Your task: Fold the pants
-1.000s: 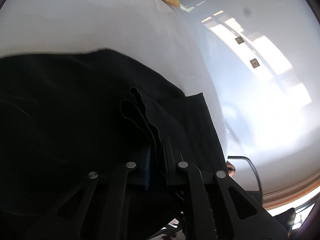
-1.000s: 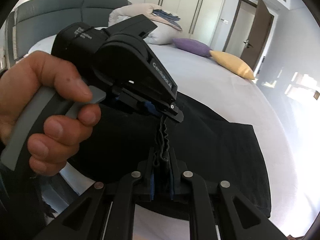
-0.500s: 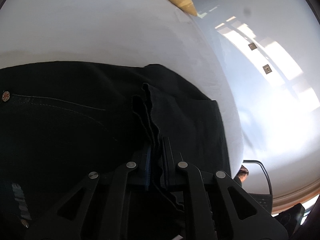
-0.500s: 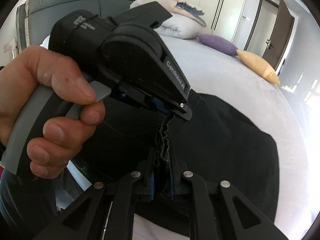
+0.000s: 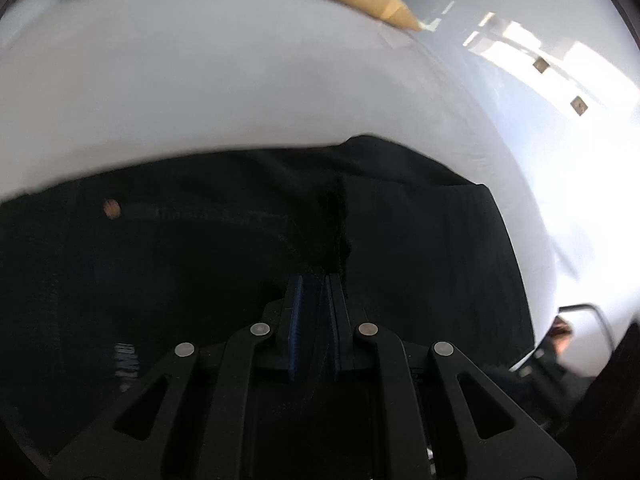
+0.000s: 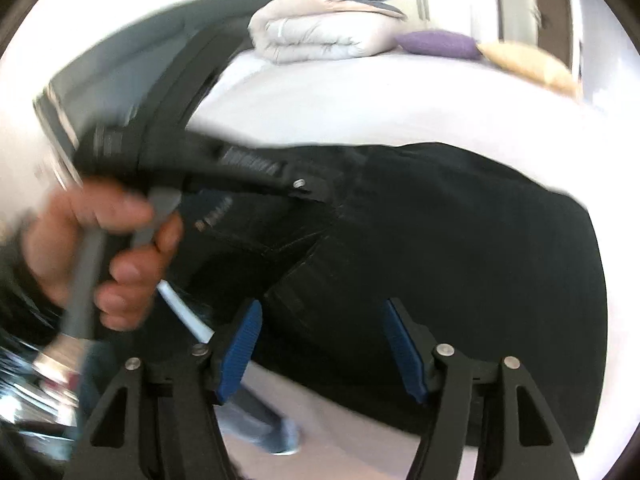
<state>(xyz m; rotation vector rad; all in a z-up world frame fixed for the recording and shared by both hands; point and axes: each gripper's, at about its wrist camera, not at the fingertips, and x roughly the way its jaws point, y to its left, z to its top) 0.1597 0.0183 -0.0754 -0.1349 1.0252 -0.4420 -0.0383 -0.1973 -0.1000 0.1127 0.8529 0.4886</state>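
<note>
Black pants [image 6: 460, 240] folded on bed [image 6: 360, 108] (right gripper [image 6: 320, 344] spread).

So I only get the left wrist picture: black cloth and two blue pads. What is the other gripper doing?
Observer: The right gripper is open, blue pads spread wide, nothing pinched, above the pants.
Operator: Who holds my gripper?
Observer: A bare left hand grips the grey handle of the left gripper.
Operator: Anything else around?
Observer: A dark grey headboard stands at the far end of the bed, behind a folded pale duvet.
</note>
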